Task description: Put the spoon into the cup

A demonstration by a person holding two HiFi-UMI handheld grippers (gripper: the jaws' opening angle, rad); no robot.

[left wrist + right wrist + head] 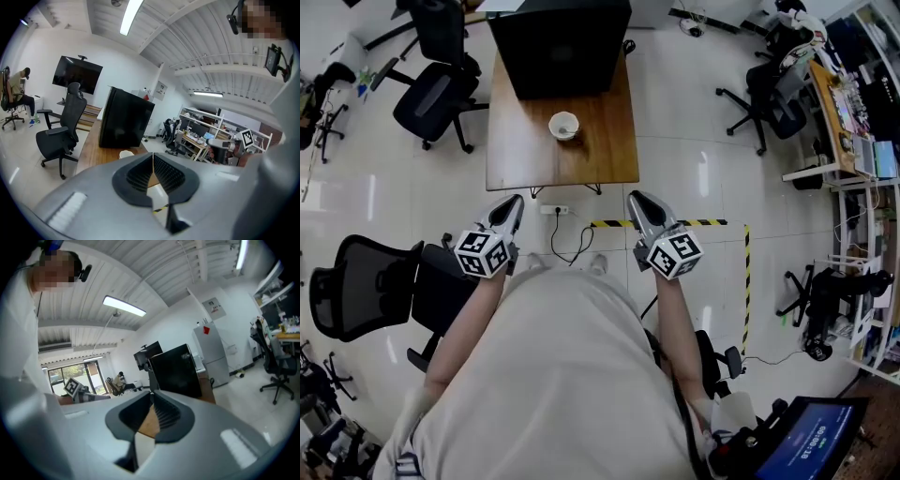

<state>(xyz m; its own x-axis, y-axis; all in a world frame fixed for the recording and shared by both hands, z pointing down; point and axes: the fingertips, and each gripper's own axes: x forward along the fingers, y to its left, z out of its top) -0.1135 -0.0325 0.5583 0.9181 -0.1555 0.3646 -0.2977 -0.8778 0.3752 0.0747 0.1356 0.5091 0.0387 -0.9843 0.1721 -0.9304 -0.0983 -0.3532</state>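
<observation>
On table (602, 141), cup (564, 125), left gripper (516, 201), right gripper (635, 198) both closed

Cup (125, 153) half hidden behind left gripper (153, 156); black box (560, 47) cropped.

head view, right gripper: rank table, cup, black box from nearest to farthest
From the right gripper:
1. Table: its near edge lies just ahead of the jaws.
2. Cup: mid-table, ahead and to the left.
3. Black box: at the table's far end, beyond the cup.
</observation>
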